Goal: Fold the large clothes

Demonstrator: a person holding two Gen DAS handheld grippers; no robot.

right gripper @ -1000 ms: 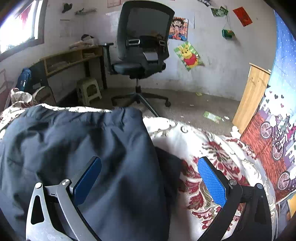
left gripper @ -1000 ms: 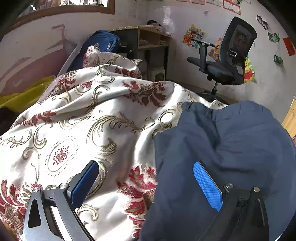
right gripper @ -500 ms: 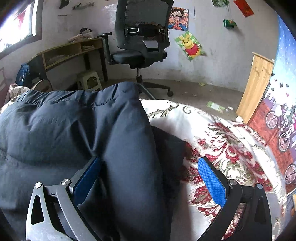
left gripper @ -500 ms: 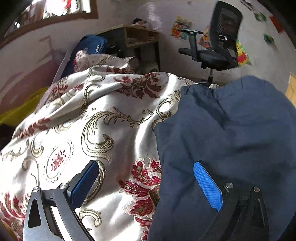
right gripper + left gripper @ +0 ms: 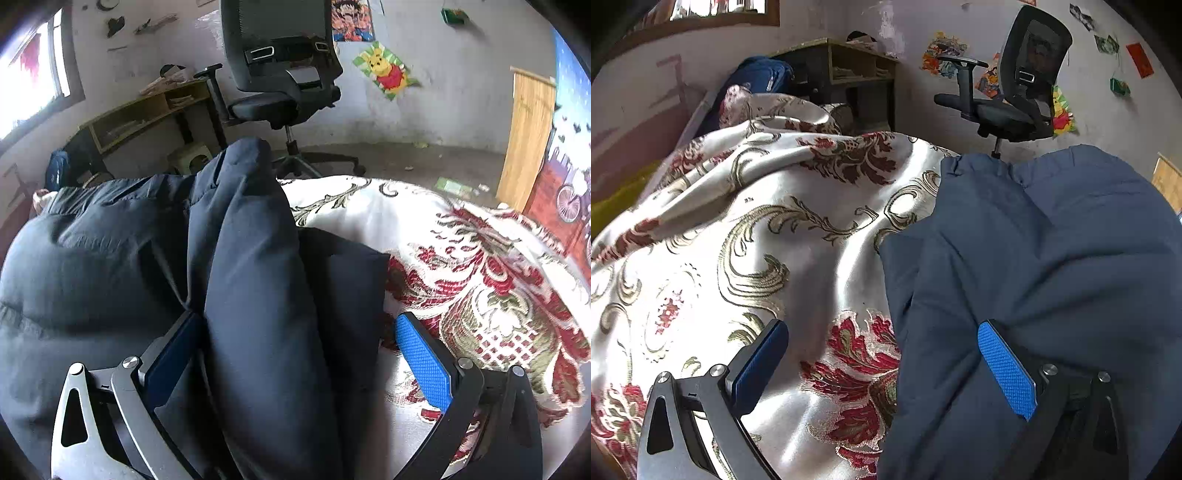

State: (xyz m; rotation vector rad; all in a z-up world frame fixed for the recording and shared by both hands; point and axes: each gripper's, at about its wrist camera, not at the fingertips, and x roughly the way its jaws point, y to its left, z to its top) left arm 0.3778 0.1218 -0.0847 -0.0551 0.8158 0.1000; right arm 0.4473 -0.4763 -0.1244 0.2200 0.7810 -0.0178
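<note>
A dark navy padded jacket (image 5: 1052, 251) lies on a bed with a cream, red and gold floral cover (image 5: 757, 229). My left gripper (image 5: 882, 354) is open at the jacket's left edge, its right finger over the fabric, its left finger over the cover. In the right wrist view the jacket (image 5: 92, 266) has a raised fold (image 5: 255, 266) standing between the fingers of my right gripper (image 5: 299, 347), which is open around it. A flat dark part of the jacket (image 5: 347, 288) lies right of the fold.
A black office chair (image 5: 284, 85) stands beyond the bed's far edge, also in the left wrist view (image 5: 1015, 99). A wooden desk (image 5: 849, 74) and a blue bag (image 5: 757, 79) are at the back. A wooden panel (image 5: 528, 133) leans at the right.
The right gripper has moved forward and low over the jacket, and a fold of the jacket has risen between its fingers. The left gripper has shifted slightly along the jacket's left edge.
</note>
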